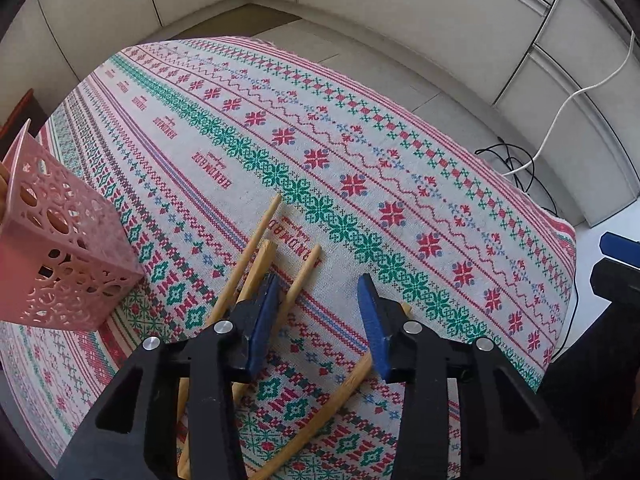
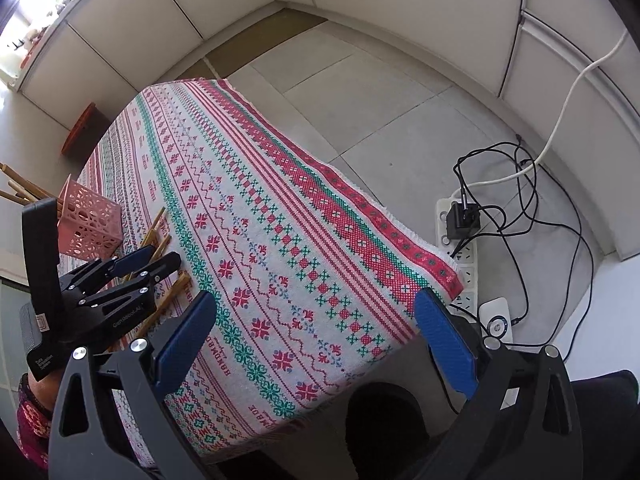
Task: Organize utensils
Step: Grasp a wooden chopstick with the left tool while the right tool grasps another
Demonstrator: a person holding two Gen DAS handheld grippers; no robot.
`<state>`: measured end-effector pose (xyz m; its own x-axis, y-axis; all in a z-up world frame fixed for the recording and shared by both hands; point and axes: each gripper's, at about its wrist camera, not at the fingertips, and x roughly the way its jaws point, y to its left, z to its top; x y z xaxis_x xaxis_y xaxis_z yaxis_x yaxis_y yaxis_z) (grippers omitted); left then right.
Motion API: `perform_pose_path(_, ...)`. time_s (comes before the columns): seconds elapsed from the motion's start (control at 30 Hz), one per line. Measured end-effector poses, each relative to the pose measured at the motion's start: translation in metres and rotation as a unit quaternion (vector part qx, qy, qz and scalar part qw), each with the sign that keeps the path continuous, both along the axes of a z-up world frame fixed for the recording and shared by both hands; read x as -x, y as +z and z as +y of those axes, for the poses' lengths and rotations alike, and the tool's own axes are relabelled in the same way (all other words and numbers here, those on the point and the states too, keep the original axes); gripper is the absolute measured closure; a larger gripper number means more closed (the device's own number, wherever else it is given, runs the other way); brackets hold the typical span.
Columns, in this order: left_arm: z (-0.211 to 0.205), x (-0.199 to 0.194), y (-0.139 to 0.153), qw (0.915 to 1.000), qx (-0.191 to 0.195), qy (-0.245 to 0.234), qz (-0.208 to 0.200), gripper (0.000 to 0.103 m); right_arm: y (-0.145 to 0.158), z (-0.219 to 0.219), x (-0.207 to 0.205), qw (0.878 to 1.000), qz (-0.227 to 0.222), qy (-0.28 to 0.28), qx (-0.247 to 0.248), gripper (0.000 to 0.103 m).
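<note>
Several wooden utensils [image 1: 256, 248] lie on the patterned tablecloth [image 1: 360, 152], and a curved one [image 1: 340, 396] lies nearer the camera. My left gripper [image 1: 320, 278] points down over them with its jaws apart. One wooden handle [image 1: 306, 276] runs between the blue fingers [image 1: 372, 320], which do not press on it. The left finger lies over another stick. A pink perforated holder [image 1: 60, 256] stands to the left with wooden handles [image 2: 20, 192] sticking out. In the right wrist view my left gripper [image 2: 158, 256] sits beside the holder [image 2: 90, 222]. My right gripper [image 2: 316, 296] hangs wide open above the cloth, holding nothing.
The table's right edge [image 2: 400, 240] drops to a tiled floor. A power strip [image 2: 460, 248] with black cables and a white device [image 2: 496, 320] lie there. An orange stool [image 2: 82, 128] stands beyond the far left corner. A patterned sleeve [image 2: 32, 412] shows at lower left.
</note>
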<state>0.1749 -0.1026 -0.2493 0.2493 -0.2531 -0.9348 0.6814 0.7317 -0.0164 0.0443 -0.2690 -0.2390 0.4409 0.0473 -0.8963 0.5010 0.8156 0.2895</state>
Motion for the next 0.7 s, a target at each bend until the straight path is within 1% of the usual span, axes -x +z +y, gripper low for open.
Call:
perform_pose_path(0.03,0.001,-0.001,0.001,1.0,0.0,0.0,0.006,0.081,0.0,0.0,0.0,1.0,0.0,0.0,0.0,0.007)
perform_pose_path(0.07,0.001,-0.001,0.002,0.9999,-0.001,0.0,0.01,0.089,-0.001,0.0,0.0,1.0,0.001,0.0,-0.001,0.007)
perform_pose_path(0.13,-0.003,0.002,0.001,0.9997,-0.021,-0.007,-0.001,0.092,-0.002,0.0,0.0,1.0,0.004,0.001,-0.001,0.007)
perform_pose_path(0.23,-0.006,0.006,0.001,0.9992,-0.036,-0.011,-0.015,0.098,-0.003,0.001,-0.001,1.0,0.01,0.0,-0.001,0.007)
perform_pose_path(0.3,-0.003,0.01,0.003,0.999,-0.033,-0.01,-0.029,0.098,-0.004,0.003,-0.002,1.0,0.014,0.001,-0.006,0.007)
perform_pose_path(0.4,0.004,0.02,0.014,0.998,-0.013,-0.019,-0.059,0.099,-0.007,0.007,-0.006,0.999,0.021,0.004,-0.026,0.007)
perform_pose_path(0.47,0.012,0.029,0.028,0.9962,0.004,-0.024,-0.083,0.099,-0.012,0.013,-0.01,0.999,0.031,0.005,-0.042,0.007)
perform_pose_path(0.6,0.032,0.054,0.057,0.9907,0.013,-0.023,-0.134,0.099,-0.023,0.03,-0.023,0.995,0.053,-0.004,-0.083,0.008)
perform_pose_path(0.67,0.047,0.069,0.073,0.987,0.017,-0.017,-0.159,0.099,-0.025,0.041,-0.033,0.994,0.062,-0.006,-0.09,0.01)
perform_pose_path(0.7,0.053,0.075,0.081,0.9852,0.02,-0.012,-0.17,0.099,-0.026,0.048,-0.04,0.994,0.07,-0.004,-0.088,0.014)
